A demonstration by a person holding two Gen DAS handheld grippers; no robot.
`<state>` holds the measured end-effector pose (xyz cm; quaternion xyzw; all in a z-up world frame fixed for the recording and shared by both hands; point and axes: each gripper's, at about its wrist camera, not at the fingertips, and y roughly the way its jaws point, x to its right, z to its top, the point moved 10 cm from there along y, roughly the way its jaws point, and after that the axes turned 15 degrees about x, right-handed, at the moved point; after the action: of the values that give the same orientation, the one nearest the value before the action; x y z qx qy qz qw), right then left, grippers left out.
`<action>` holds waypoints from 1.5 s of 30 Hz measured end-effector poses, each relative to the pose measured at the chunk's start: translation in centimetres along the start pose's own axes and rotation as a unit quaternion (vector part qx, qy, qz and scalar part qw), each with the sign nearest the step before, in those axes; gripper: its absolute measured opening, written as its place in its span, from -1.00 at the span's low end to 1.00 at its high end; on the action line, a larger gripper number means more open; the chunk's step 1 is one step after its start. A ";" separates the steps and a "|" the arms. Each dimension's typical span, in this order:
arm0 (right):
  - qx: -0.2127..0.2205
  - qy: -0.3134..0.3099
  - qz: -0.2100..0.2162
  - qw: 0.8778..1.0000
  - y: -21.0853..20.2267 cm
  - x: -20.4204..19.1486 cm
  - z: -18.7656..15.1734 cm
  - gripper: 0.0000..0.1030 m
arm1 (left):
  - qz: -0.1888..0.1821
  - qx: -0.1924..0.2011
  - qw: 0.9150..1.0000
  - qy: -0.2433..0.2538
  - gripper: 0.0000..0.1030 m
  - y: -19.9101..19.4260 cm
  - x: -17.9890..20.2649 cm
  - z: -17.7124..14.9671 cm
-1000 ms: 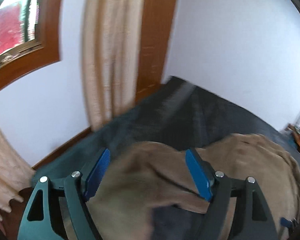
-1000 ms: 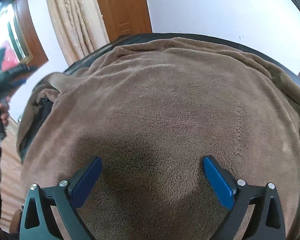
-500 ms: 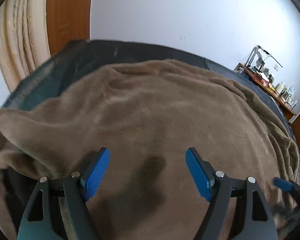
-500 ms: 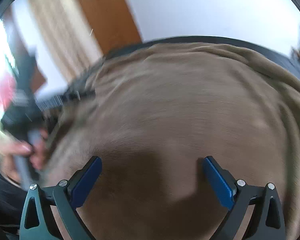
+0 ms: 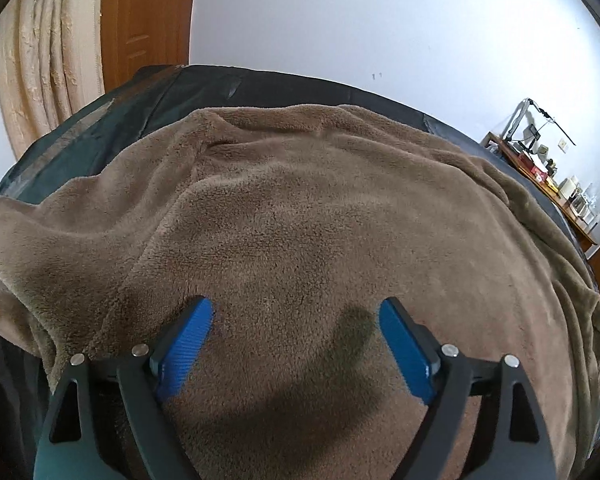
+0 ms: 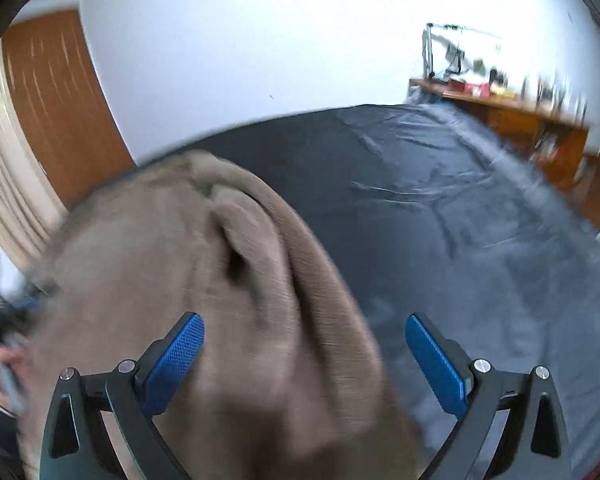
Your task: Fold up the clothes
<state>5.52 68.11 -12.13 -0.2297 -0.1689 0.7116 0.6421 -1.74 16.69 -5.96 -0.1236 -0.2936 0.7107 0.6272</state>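
Observation:
A brown fleece garment [image 5: 300, 208] lies spread over a dark bed sheet [image 5: 204, 88]. My left gripper [image 5: 296, 308] hangs just above the garment's near middle. Its jaws are opening, with only flat fleece below them and nothing pinched. In the blurred right wrist view, my right gripper [image 6: 304, 322] stands open over the garment's [image 6: 180, 260] right edge, where a thick fold runs away from me. Its left finger is over fleece, its right finger over bare sheet [image 6: 460, 220].
A cream curtain [image 5: 48, 60] and a wooden door [image 5: 148, 20] stand behind the bed's far left corner. A cluttered wooden desk [image 6: 520, 108] lines the right wall. A person's hand [image 6: 0, 360] shows blurred at the left edge of the right wrist view.
The left view swung from the curtain and bed corner onto the garment, then held still, its jaws a little wider. The right gripper swept from the garment's middle to its right edge.

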 end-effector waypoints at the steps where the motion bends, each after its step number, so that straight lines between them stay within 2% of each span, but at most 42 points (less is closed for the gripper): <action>1: -0.017 -0.010 -0.003 1.000 0.7 -0.1 -0.5 0.99 | -0.002 0.000 1.000 -0.001 0.75 0.0 0.1 0.0; 3: -0.050 -0.028 -0.003 0.998 2.0 -0.5 -1.6 0.99 | -0.005 -0.001 1.000 -0.002 0.79 0.1 0.2 0.0; 4: -0.065 -0.033 0.013 0.997 2.7 -1.2 -2.1 0.99 | -0.008 -0.001 1.000 -0.003 0.80 0.1 0.3 0.0; 6: -0.077 -0.049 0.022 0.996 3.5 -1.8 -2.4 0.99 | -0.012 0.000 1.000 -0.007 0.83 0.1 0.3 0.0; 9: -0.081 -0.083 0.001 0.993 4.7 -0.7 -1.6 0.99 | -0.018 0.001 1.000 -0.013 0.85 0.2 0.3 0.1; 11: -0.077 -0.096 -0.046 0.991 5.3 1.8 -0.1 0.99 | -0.020 0.001 1.000 -0.014 0.86 0.2 0.3 0.2; 13: -0.059 -0.142 -0.132 0.979 5.6 5.5 1.8 0.99 | -0.023 0.001 1.000 -0.015 0.86 0.2 0.3 0.2; 14: -0.049 -0.168 -0.178 0.968 5.7 7.5 3.0 0.99 | -0.024 0.001 1.000 -0.017 0.86 0.2 0.2 0.2; 18: -0.007 -0.217 -0.292 0.931 5.8 12.7 8.2 0.99 | -0.036 0.002 0.999 -0.021 0.88 0.3 0.3 0.3; 22: 0.033 -0.230 -0.303 0.924 6.2 11.8 12.6 0.99 | -0.042 0.000 0.999 -0.017 0.90 0.3 0.4 0.3; 25: 0.029 -0.289 -0.304 0.907 7.6 8.7 13.5 0.99 | -0.044 0.000 0.999 -0.020 0.90 0.3 0.3 0.4; 28: -0.010 -0.353 -0.286 0.891 10.2 5.5 12.0 0.99 | -0.047 0.000 0.999 -0.022 0.90 0.3 0.3 0.5; 29: -0.017 -0.365 -0.279 0.888 10.1 5.0 10.9 0.99 | -0.048 0.000 0.999 -0.023 0.91 0.3 0.3 0.5; 31: -0.028 -0.368 -0.265 0.891 9.2 4.5 8.9 0.99 | -0.050 0.001 0.998 -0.026 0.91 0.1 0.6 0.3; 33: -0.035 -0.349 -0.252 0.902 7.8 5.1 7.2 0.99 | -0.050 0.001 0.998 -0.027 0.91 0.1 0.6 0.3; 35: -0.033 -0.310 -0.234 0.921 5.7 5.7 6.1 0.99 | -0.051 0.001 0.998 -0.027 0.91 0.1 0.6 0.3; 36: -0.024 -0.284 -0.216 0.934 4.4 5.5 6.0 0.99 | -0.049 0.000 0.998 -0.024 0.91 0.1 0.6 0.3; 38: 0.004 -0.215 -0.151 0.965 2.2 3.8 6.5 0.99 | -0.048 -0.001 0.999 -0.020 0.92 0.2 0.4 0.3; 40: 0.037 -0.123 -0.044 0.991 0.5 0.3 7.8 0.99 | -0.048 -0.001 0.999 -0.019 0.93 0.3 0.4 0.3; 42: 0.038 -0.057 0.047 0.997 0.3 -3.0 8.2 0.99 | -0.052 0.000 0.998 -0.023 0.94 0.2 0.4 0.4; 45: -0.013 -0.011 0.141 0.990 3.1 -8.6 6.8 0.99 | -0.057 0.002 0.998 -0.031 0.94 0.1 0.3 0.4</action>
<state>-0.17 59.57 -7.15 -0.2517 -0.1517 0.7954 0.5300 -2.12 16.88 -5.60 -0.0834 -0.3180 0.6778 0.6577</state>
